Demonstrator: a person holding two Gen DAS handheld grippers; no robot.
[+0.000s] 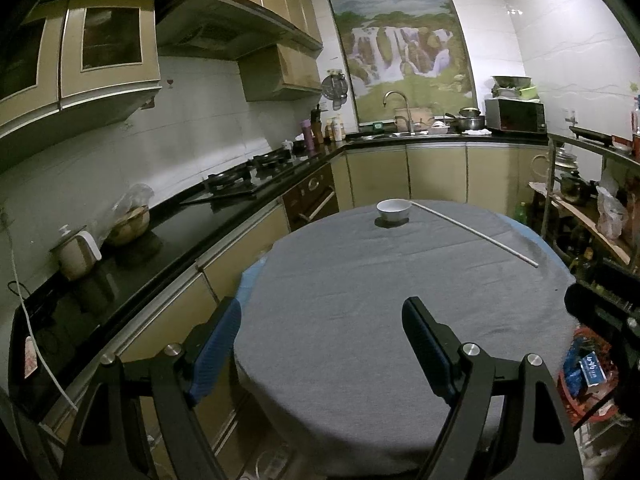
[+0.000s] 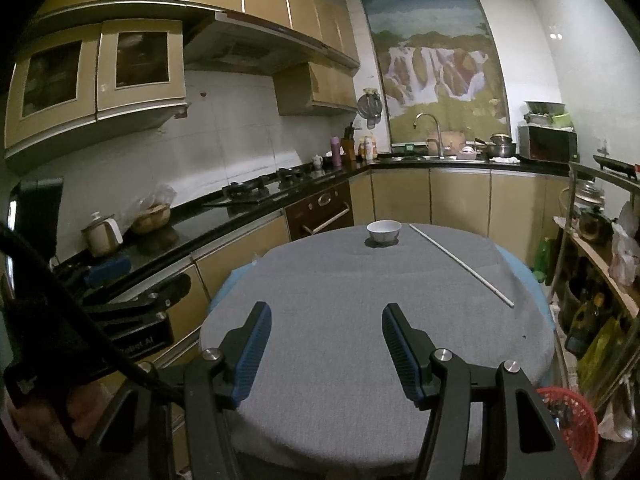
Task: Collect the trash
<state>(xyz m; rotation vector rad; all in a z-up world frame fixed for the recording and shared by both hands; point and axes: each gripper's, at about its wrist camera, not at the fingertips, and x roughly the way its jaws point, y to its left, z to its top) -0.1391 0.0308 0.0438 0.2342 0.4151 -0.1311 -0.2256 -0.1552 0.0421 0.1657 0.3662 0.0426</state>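
Hovering Over a Near-Bare Table, Both Grippers Empty

Hovering above the near edge of the round grey table (image 1: 360,280), we hold our left gripper (image 1: 322,320) with its jaws spread wide and nothing between the blue pads. Our right gripper (image 2: 326,324) also stands open, somewhat narrower, and it too grips nothing. On the far side of the table sits a white bowl (image 1: 394,210); what it contains, if anything, we cannot see from this low angle. Just to its right a long thin white stick (image 1: 476,234) lies slanting across the cloth toward the table's right edge.

The trash goes into a red basket (image 2: 572,428) on the floor beside the table's near right side. In the right wrist view our own gripper arm cuts off much of it; in the left wrist view we make out blue wrappers and a small blue-and-white box (image 1: 594,370) inside, though the printing is too small to read. Part of the left gripper shows at the left edge of the right wrist view, dark and blurred. The shelf (image 2: 600,248) at right is crowded and dim.
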